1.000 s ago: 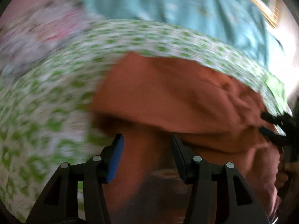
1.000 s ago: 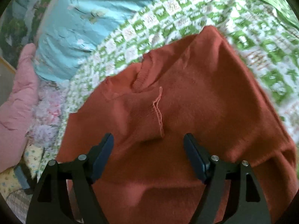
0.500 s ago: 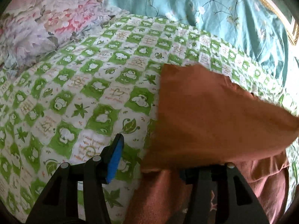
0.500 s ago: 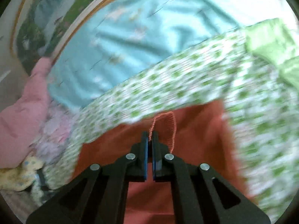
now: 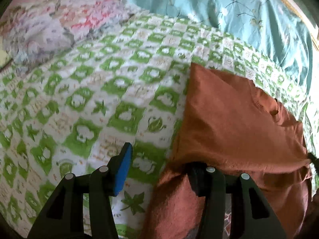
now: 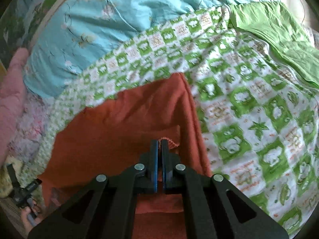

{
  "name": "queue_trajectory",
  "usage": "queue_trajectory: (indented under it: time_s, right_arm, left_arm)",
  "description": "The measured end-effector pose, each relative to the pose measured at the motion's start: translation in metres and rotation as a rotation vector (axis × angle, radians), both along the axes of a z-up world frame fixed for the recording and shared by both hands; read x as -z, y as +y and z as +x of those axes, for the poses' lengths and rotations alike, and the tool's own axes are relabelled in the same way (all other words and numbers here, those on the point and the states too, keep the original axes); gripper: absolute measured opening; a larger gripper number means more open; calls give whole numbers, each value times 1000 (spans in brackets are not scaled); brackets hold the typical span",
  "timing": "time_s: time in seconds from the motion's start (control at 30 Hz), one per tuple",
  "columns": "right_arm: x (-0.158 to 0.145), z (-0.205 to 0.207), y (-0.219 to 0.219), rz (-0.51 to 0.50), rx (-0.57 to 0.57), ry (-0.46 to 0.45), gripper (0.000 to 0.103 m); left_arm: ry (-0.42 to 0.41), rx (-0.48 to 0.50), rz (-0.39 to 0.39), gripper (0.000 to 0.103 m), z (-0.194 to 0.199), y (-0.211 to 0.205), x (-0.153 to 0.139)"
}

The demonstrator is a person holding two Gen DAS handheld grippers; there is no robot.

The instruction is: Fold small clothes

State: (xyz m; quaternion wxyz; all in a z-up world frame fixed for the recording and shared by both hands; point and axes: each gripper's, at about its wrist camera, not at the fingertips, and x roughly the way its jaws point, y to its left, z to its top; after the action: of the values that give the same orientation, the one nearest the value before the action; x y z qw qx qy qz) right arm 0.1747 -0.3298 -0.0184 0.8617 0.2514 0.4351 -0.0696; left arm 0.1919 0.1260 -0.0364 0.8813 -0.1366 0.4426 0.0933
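Rust-orange knit: the small sweater (image 6: 123, 123) lies on the green-and-white checked quilt (image 6: 249, 103), and I use that quilt as my landmark. My right gripper (image 6: 159, 145) has its jaws pressed together on a stitched edge of the sweater, so a flap of it is pinched between the blue pads. My left gripper (image 5: 159, 159) stands with its jaws wide apart; its left finger (image 5: 123, 165) hangs over bare quilt, while the other finger sits under a fold of the sweater (image 5: 235, 119), nothing clamped. Past the quilt's far edge lies a turquoise floral sheet (image 6: 95, 20). A plain green cloth (image 6: 279, 35) overlaps the quilt's far right corner. A pink floral bundle (image 5: 65, 23) sits off its left side.
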Motion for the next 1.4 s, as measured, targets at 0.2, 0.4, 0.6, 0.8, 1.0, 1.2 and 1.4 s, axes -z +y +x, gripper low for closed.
queue_trajectory:
  time_s: [0.2, 0.4, 0.6, 0.8, 1.0, 1.2, 1.4]
  right_arm:
    - [15, -3, 7, -48, -40, 67, 5]
    - [1, -22, 7, -58, -22, 63, 41]
    - [-17, -54, 6, -26, 3, 30, 43]
    - [-21, -48, 32, 7, -68, -4, 43]
    - [-11, -21, 48, 24, -122, 10, 43]
    - [11, 2, 52, -81, -139, 89, 48]
    - [-4, -24, 38, -55, -84, 79, 49]
  left_arm:
    - [24, -10, -79, 54, 0, 10, 4]
    - [41, 116, -169, 53, -21, 10, -8]
    - [-41, 288, -213, 80, -17, -7, -44]
    - [108, 295, -153, 80, 85, -20, -6]
    - [107, 292, -176, 10, 122, -18, 3]
    - [77, 247, -197, 9, 116, -3, 9]
    - [64, 226, -206, 12, 94, 0, -7]
